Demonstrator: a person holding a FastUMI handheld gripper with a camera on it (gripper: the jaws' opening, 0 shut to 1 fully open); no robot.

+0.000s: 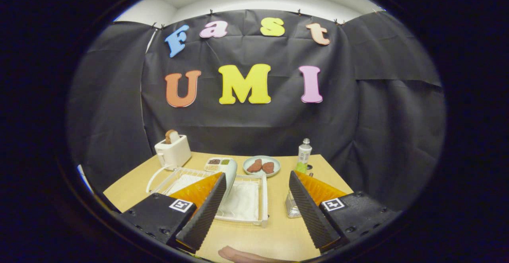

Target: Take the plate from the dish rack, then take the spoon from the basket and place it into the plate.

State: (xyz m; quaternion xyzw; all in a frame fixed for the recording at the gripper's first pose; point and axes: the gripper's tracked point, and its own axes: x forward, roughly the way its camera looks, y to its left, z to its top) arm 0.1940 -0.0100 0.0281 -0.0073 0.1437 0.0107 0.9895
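My gripper point(257, 209) hangs with its fingers spread wide and nothing between them, above the near part of the pale wooden worktop point(274, 235). Just ahead of my left finger lies the white wire dish rack point(248, 205), and a pale blue-white plate point(230, 177) stands on edge in it, partly hidden behind that finger. Just beyond my right finger stands a small clear basket point(292, 207); I cannot make out the spoon in it. Farther off sit a white toaster point(173, 151) with a slice of bread on the left, a small divided tray point(218, 163), a round pale dish point(261, 165) with two brown pieces, and a white bottle point(304, 153) with a green label on the right. The label is too small to read. I judge the first step is in hand: taking the plate. Next I must move forward and left, then close on its rim.
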